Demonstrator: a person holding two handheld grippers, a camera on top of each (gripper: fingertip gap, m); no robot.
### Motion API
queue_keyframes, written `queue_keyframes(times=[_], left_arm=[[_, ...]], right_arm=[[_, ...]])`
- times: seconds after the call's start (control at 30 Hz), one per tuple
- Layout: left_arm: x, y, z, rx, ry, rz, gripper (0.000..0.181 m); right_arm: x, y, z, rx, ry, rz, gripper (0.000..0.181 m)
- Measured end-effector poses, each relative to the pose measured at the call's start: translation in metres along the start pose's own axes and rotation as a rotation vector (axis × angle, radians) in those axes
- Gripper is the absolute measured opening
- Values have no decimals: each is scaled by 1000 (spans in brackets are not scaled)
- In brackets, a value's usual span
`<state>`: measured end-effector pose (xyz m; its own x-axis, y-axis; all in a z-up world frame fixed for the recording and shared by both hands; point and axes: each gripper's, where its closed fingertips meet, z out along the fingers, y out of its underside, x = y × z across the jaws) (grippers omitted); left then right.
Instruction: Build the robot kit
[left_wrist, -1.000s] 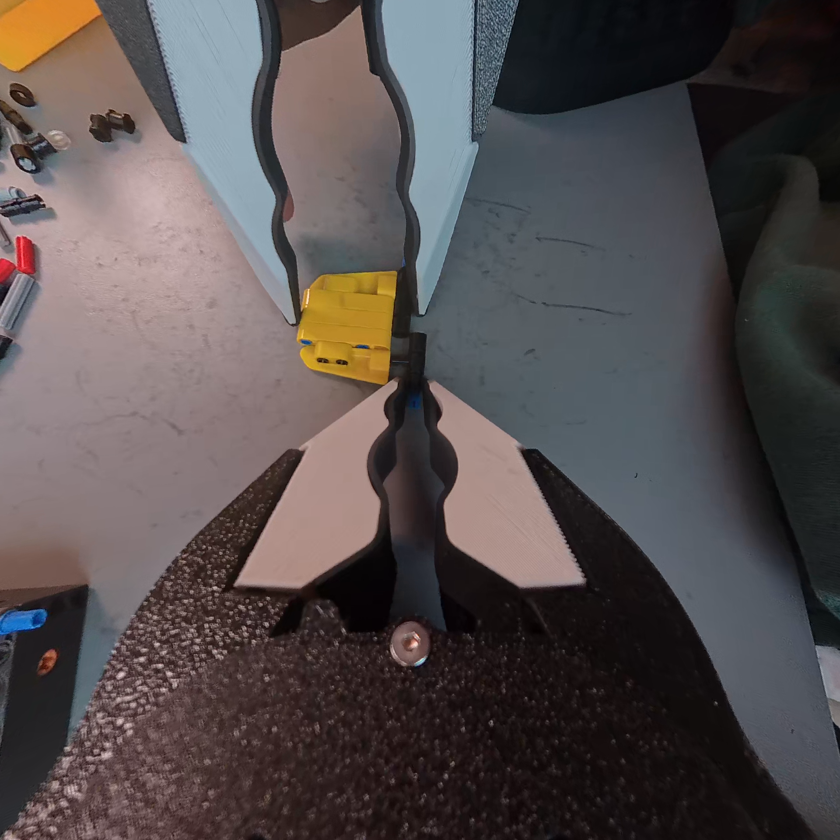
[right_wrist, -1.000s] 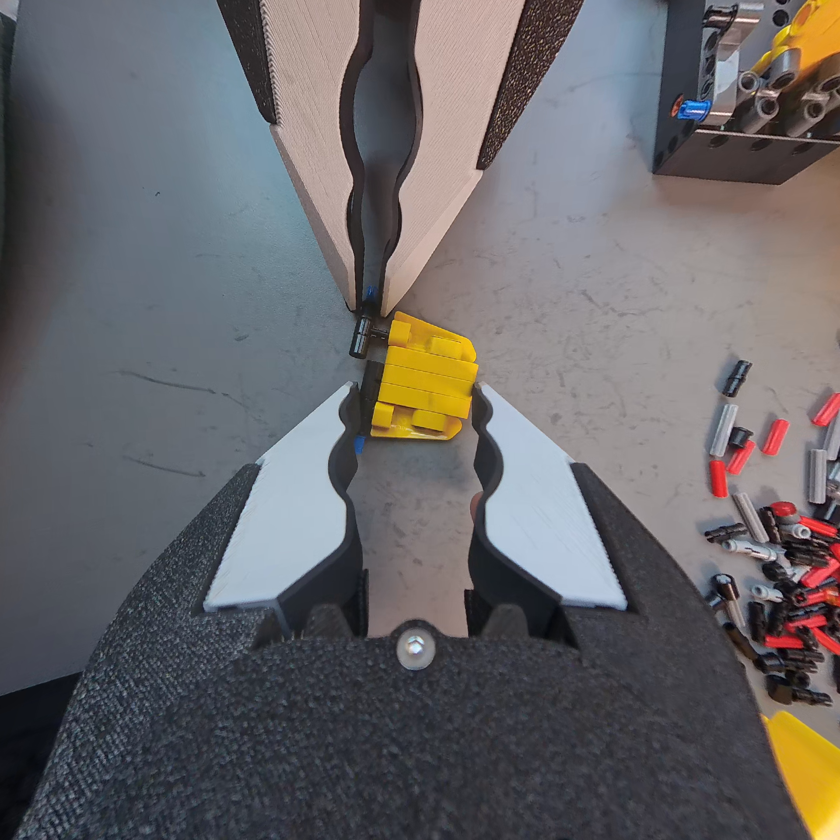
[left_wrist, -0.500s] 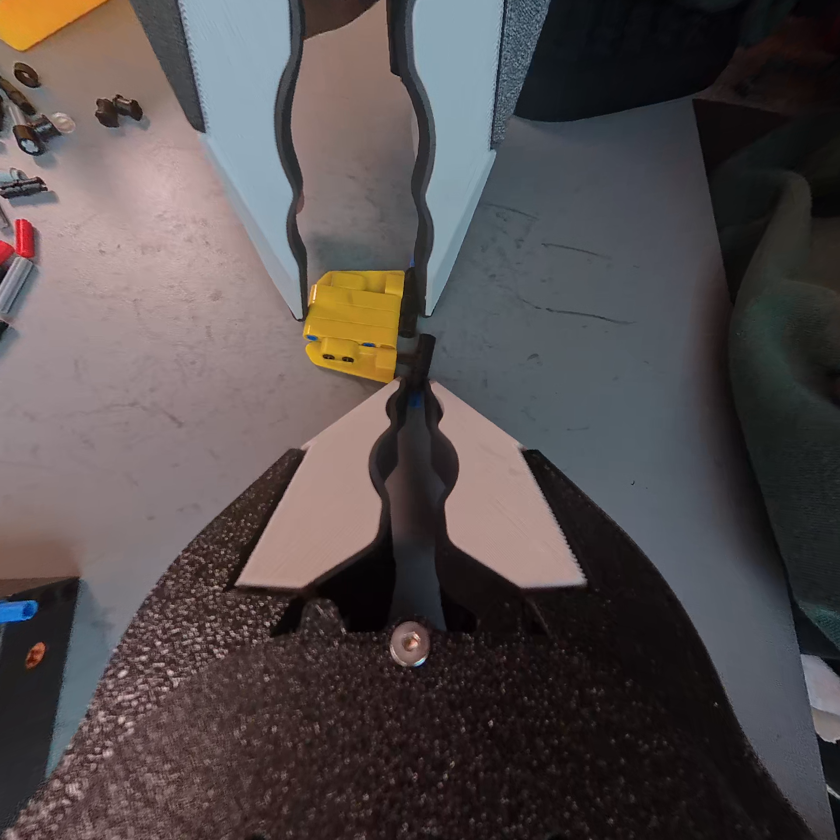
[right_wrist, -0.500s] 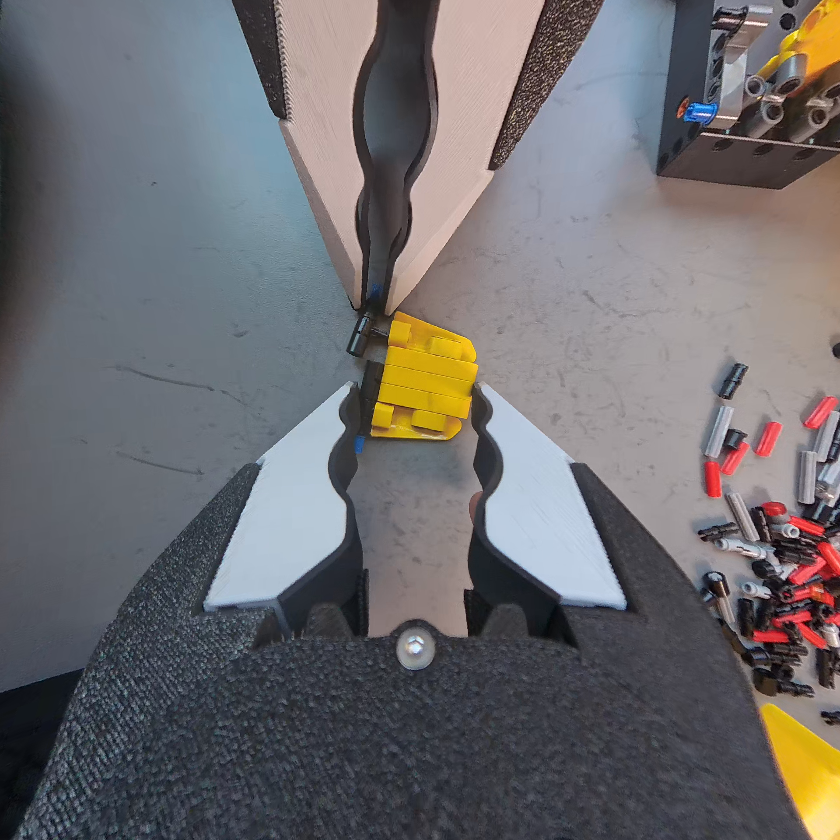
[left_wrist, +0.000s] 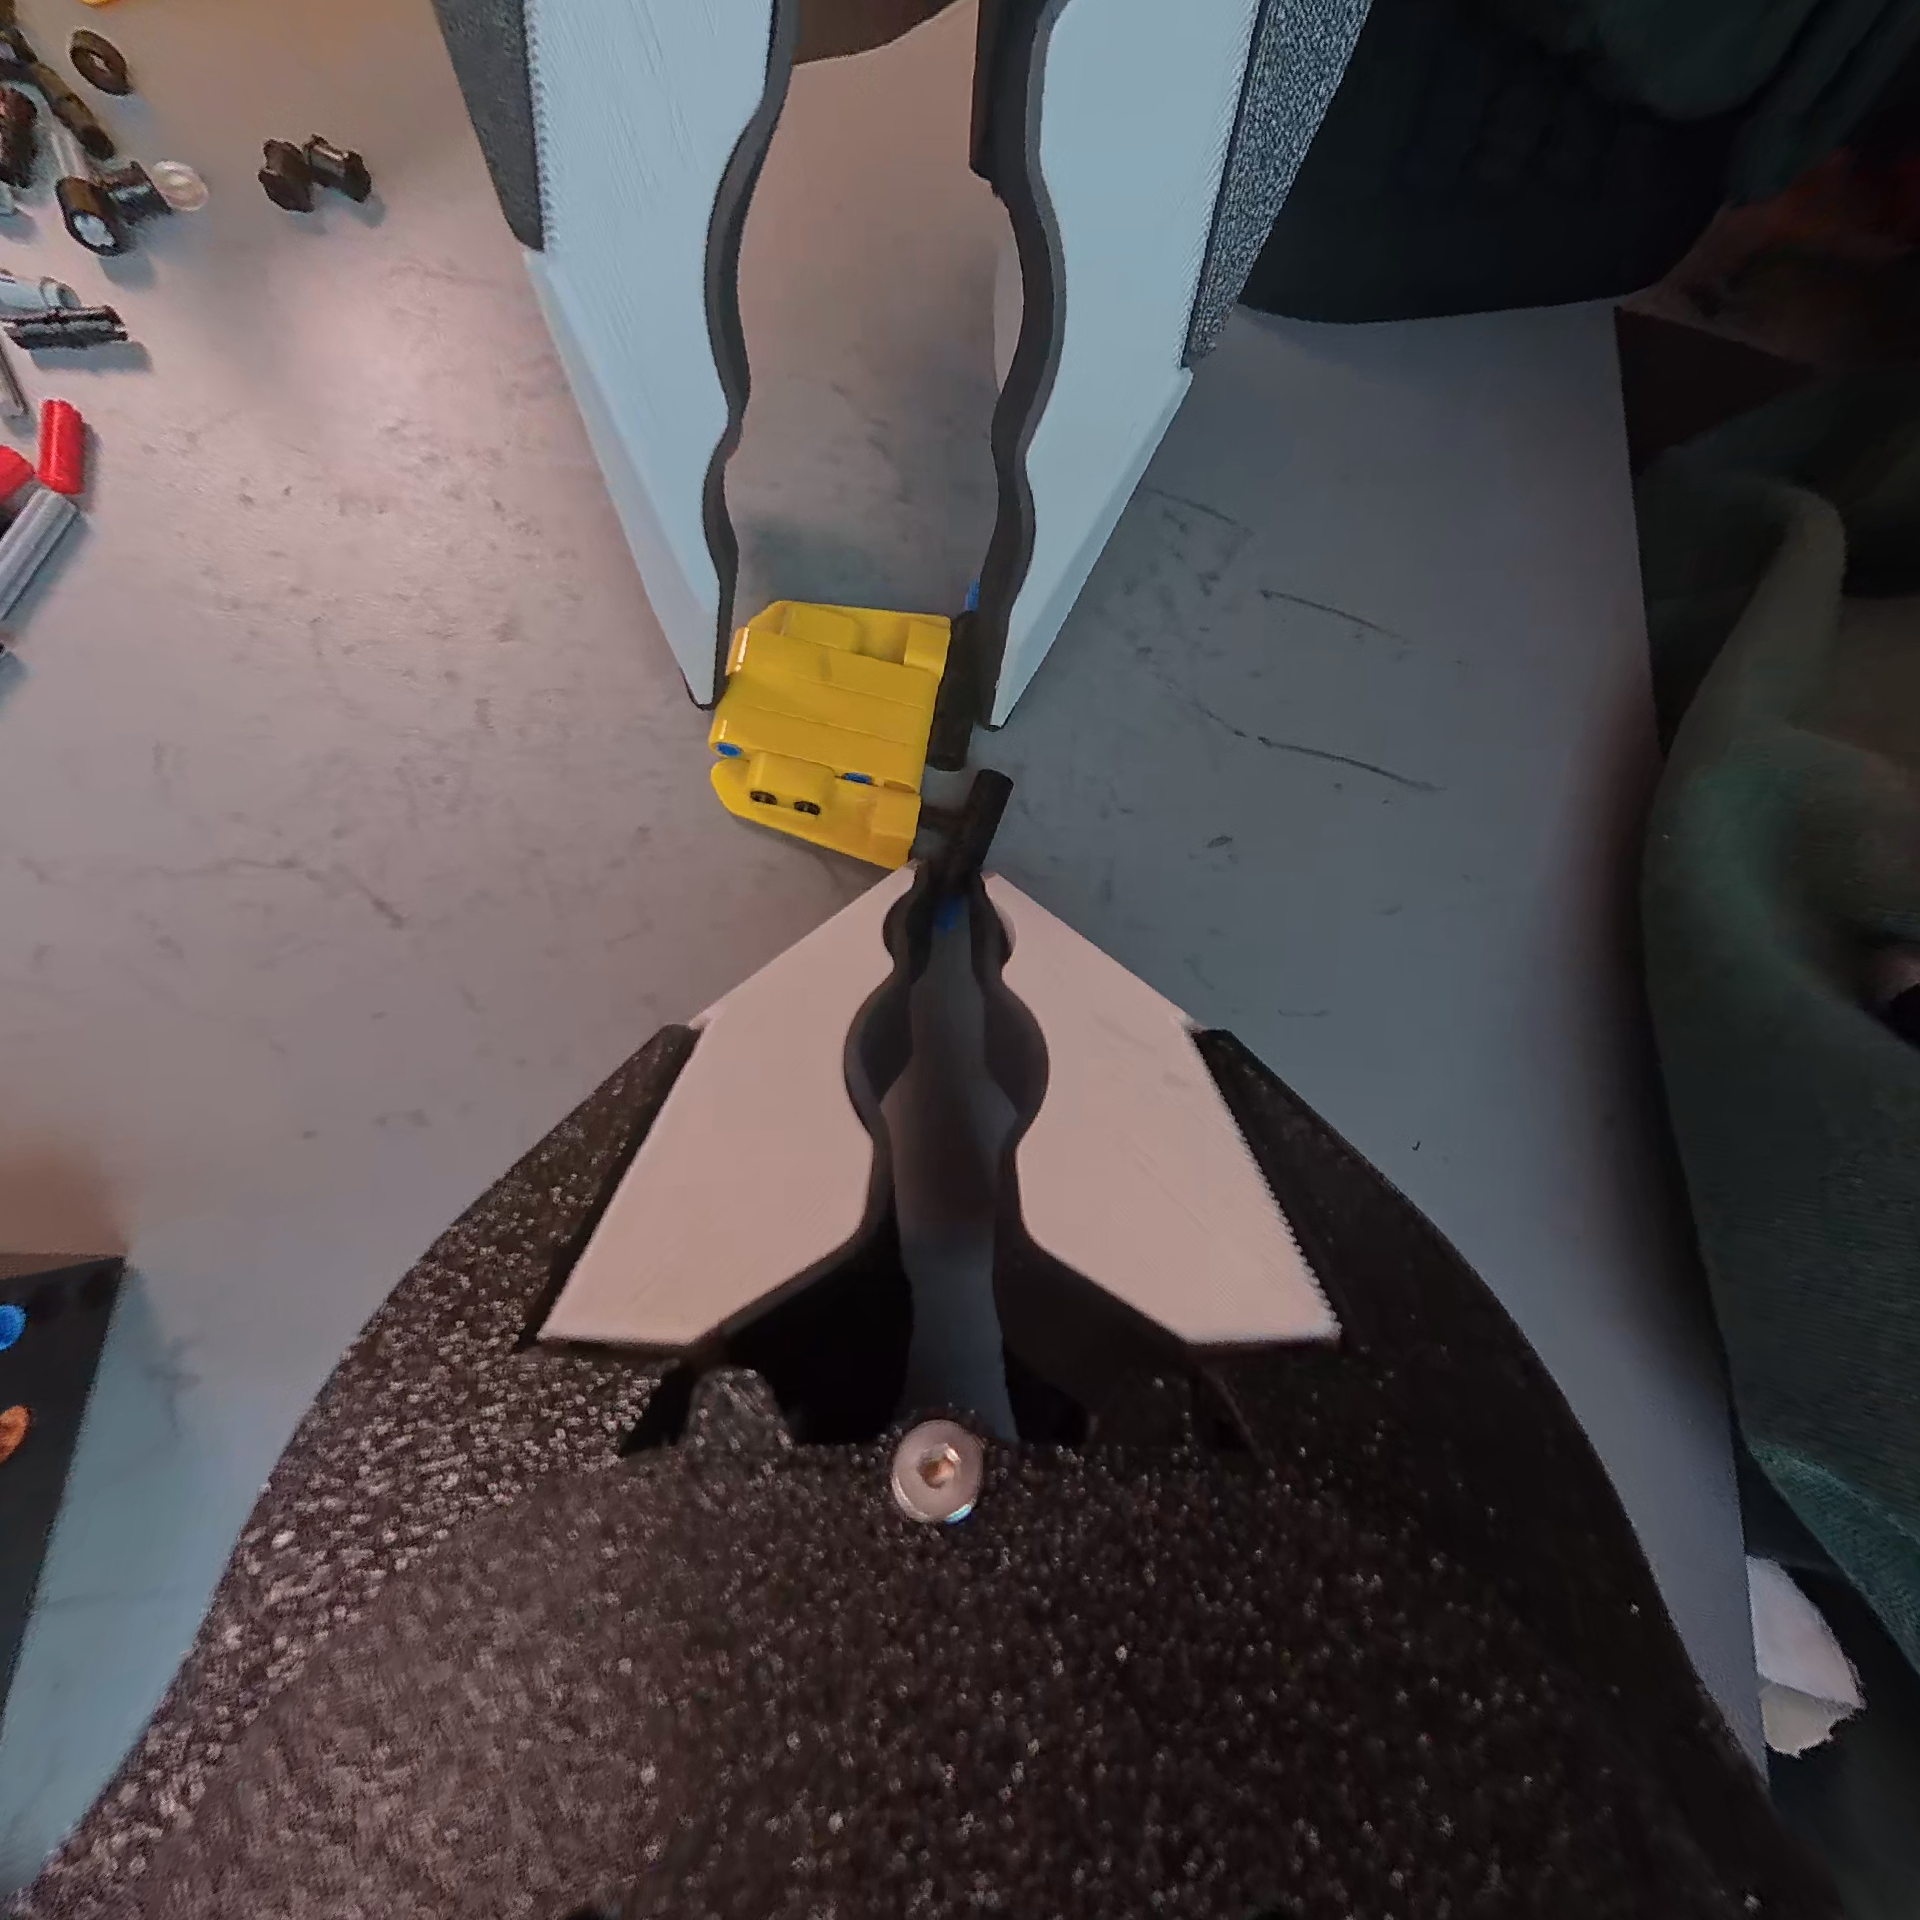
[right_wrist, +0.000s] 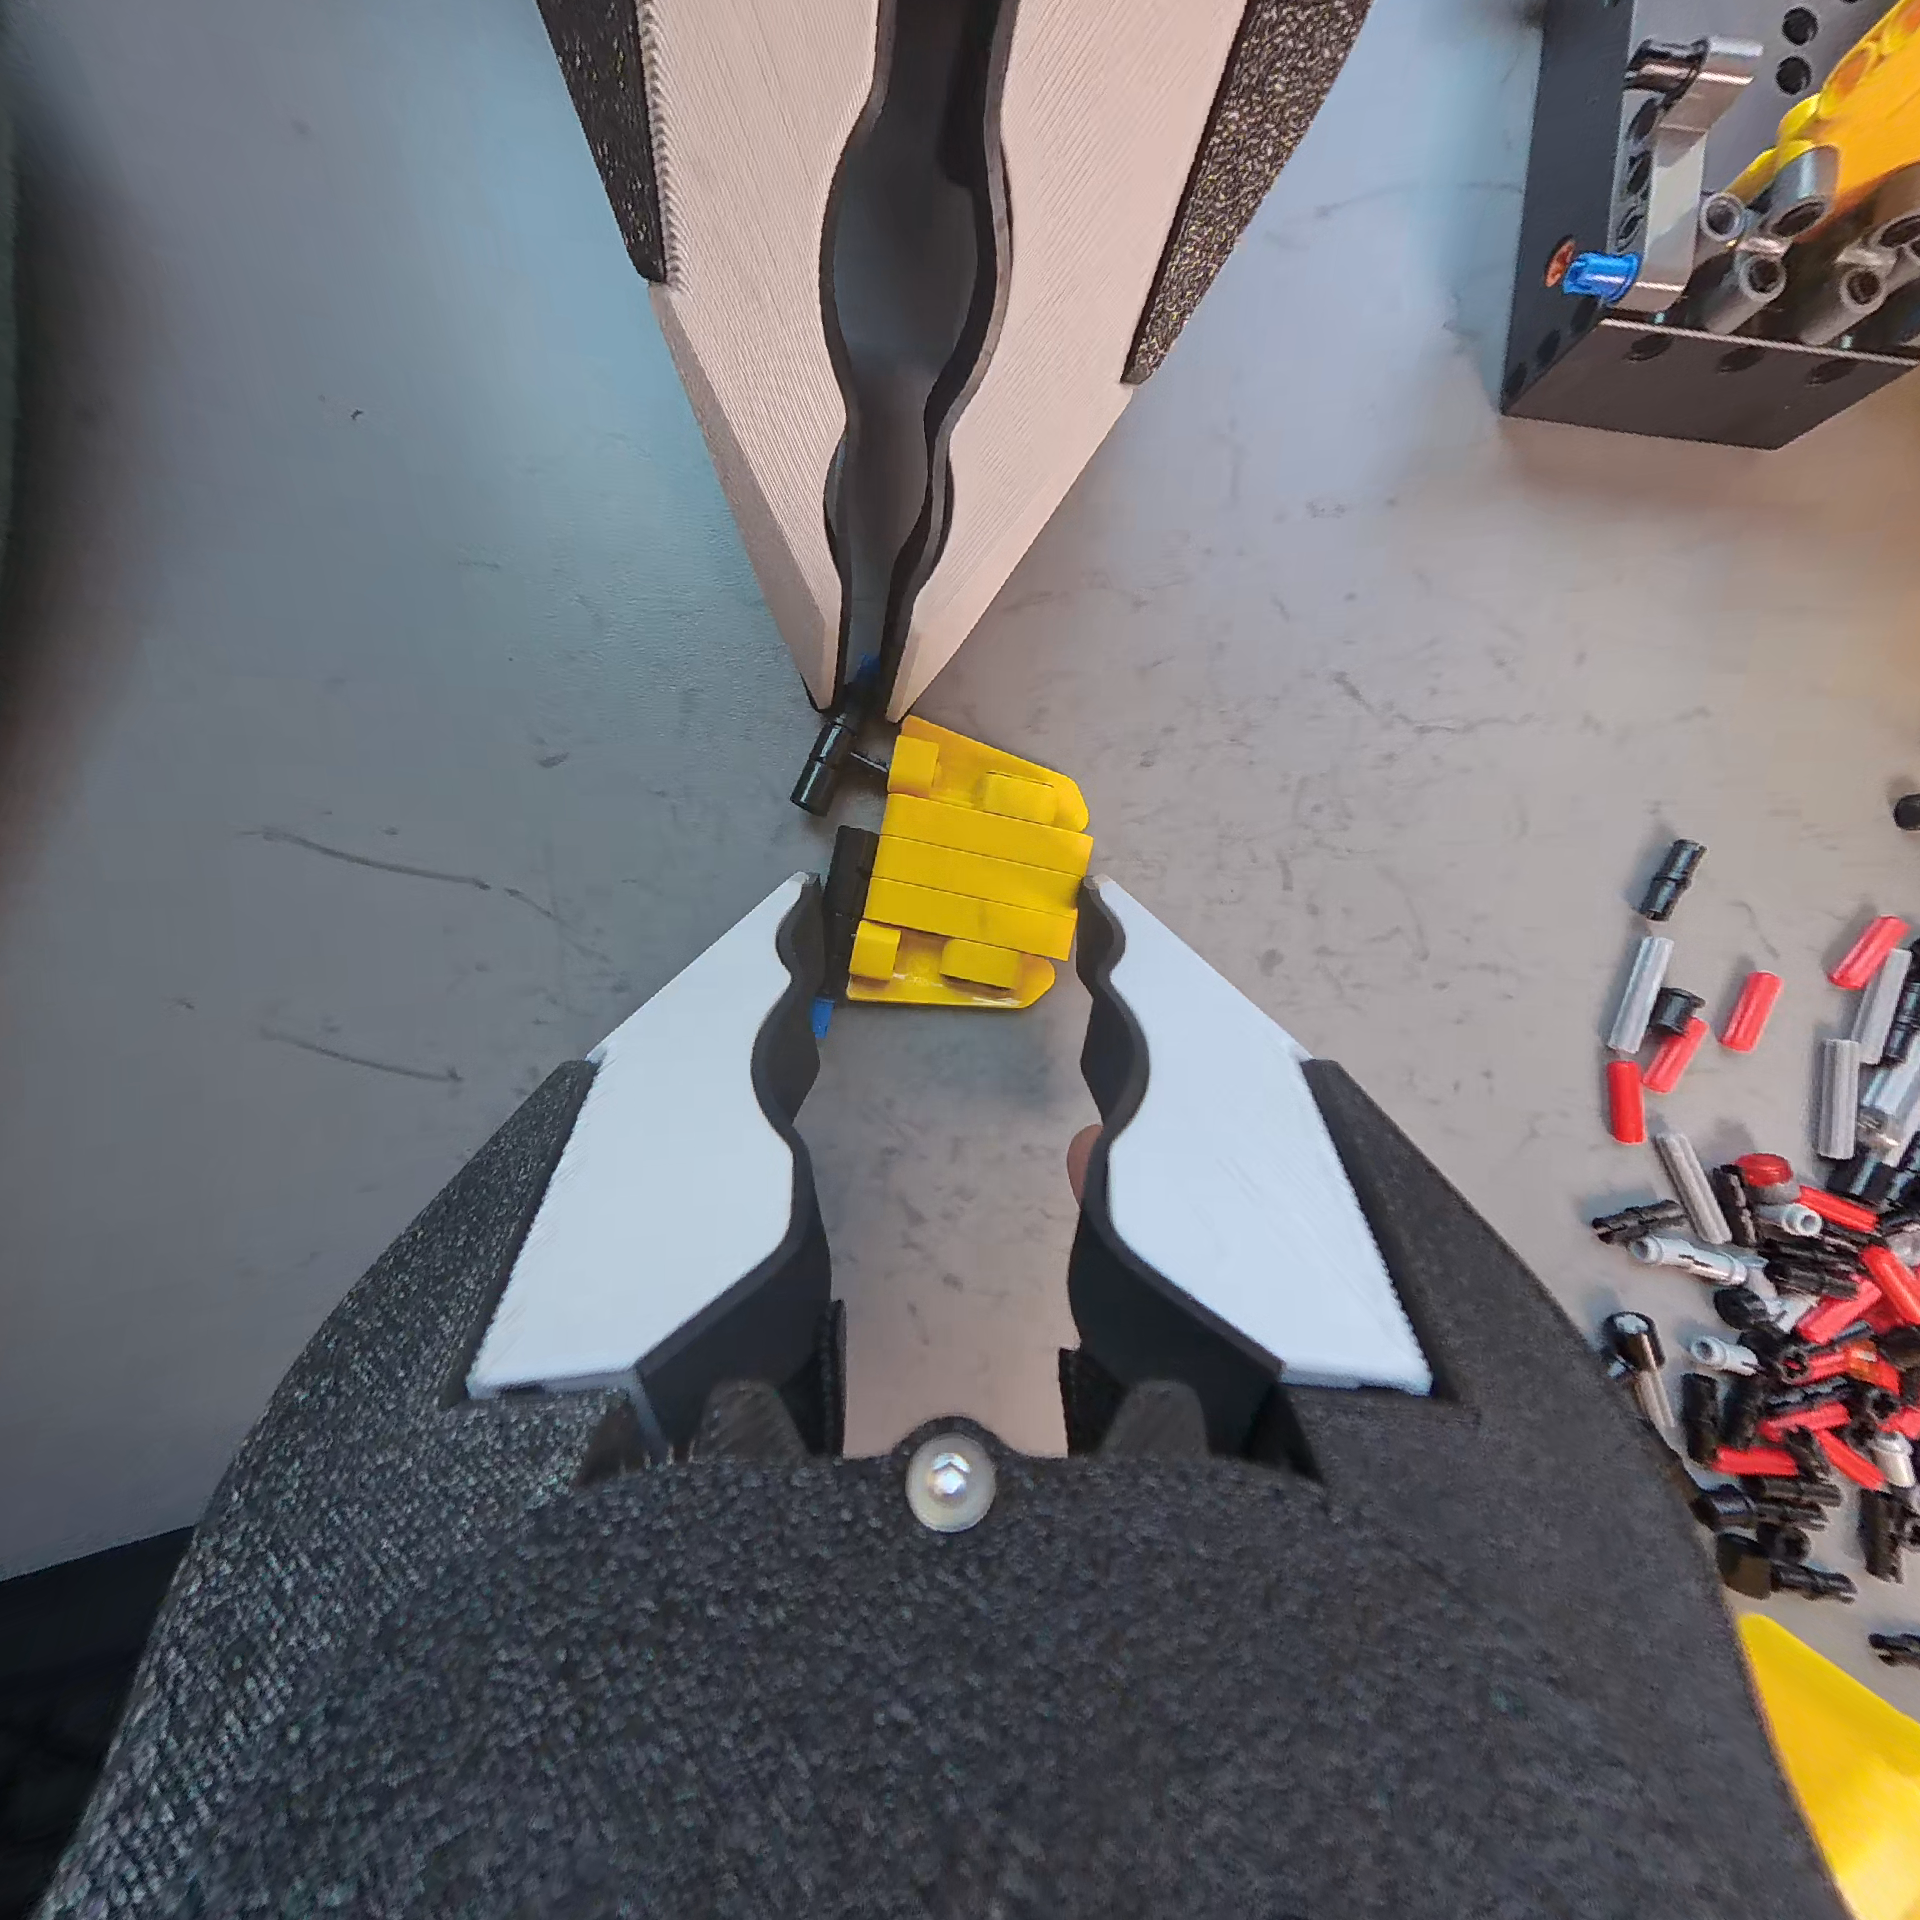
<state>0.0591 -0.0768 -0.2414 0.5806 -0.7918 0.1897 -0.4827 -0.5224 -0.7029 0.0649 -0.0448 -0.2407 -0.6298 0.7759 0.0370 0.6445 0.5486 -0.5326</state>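
Warm light falls from one side of the worktop (right_wrist: 1351, 675), the other side cooler and dimmer. Soft shadows, no glare. Wide-angle bending at the edges, slight blur there.

left claw (left_wrist: 945, 883): beige fingers, speckled black body, silver screw | right claw (right_wrist: 945, 904): pale-blue fingers, wavy black pads

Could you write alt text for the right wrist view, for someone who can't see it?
The right gripper clamps a yellow brick block on a grey table. Opposite, the left gripper pinches a black pin at the block's corner; loose pins lie to the right.
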Motion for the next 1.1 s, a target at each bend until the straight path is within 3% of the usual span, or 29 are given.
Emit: queue_keyframes(times=[0.5, 1.1], left_arm=[[0, -1, 0, -2, -71, -63, 4], [-8, -3, 0, -34, -289, 135, 4]], right_arm=[[1, 3, -2, -15, 19, 78, 48], [6, 6, -3, -73, 70, 122, 48]])
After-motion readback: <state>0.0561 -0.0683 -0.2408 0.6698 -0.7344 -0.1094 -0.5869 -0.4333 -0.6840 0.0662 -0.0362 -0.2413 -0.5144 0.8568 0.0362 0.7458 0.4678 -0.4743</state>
